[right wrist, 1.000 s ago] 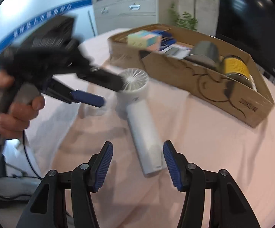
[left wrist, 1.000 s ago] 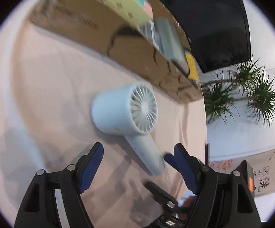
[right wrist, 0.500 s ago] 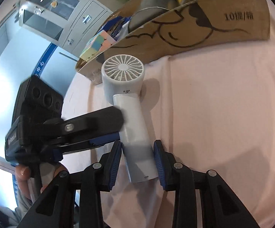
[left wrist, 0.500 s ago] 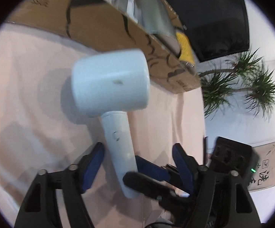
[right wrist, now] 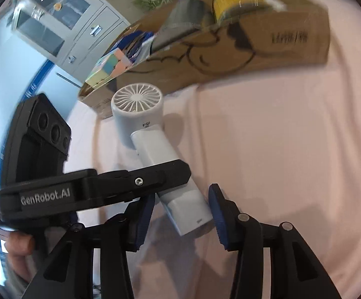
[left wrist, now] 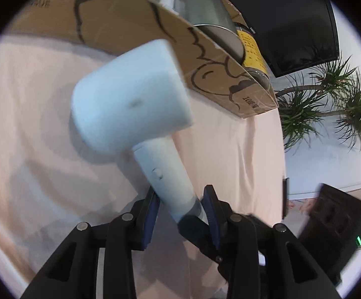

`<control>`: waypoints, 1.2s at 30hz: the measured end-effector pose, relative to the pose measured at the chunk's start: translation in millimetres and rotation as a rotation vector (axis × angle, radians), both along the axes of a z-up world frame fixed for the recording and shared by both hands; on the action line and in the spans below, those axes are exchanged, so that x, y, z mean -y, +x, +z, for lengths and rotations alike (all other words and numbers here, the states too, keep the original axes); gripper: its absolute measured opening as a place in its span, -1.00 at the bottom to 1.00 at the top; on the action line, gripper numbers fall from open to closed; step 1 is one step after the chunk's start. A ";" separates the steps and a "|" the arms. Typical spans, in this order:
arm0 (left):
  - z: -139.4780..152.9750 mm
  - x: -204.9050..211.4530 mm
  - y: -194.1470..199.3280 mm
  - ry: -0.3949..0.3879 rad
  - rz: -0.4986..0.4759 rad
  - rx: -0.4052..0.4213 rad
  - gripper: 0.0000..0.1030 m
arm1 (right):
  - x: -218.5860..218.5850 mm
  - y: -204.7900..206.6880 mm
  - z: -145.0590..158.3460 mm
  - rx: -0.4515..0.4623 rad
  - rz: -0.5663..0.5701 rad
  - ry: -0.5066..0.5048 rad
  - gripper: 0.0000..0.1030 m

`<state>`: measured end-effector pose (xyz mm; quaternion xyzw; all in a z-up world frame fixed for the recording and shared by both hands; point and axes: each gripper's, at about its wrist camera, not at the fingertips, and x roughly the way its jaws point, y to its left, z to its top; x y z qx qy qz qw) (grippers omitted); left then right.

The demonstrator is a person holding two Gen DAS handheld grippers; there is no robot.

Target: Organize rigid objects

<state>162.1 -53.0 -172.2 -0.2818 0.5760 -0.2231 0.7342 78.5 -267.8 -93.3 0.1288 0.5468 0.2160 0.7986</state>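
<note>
Lying on the pink-clothed desk (right wrist: 280, 137) just in front of the cardboard box (right wrist: 230, 57), with handle pointing away from the box: white hair dryer (right wrist: 140, 114). Clamping that handle near its free end, having just been closing: left tongs (left wrist: 180, 206), presumably securing a firm hold for lifting toward the box. Straddling the handle's end with blue pads apparently clear of it, having just been opening: right tongs (right wrist: 180, 211), seemingly handing over.

Black plastic arms with blue finger pads (left wrist: 211, 206) (round silver screws too) are seen; "GenRobot.AI" is printed in white.
</note>
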 end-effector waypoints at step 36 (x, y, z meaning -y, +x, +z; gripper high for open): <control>47.3 -140.3 14.5 0.113 0.099 0.142 0.16 | -83.9 15.5 18.1 0.087 0.038 0.007 -0.22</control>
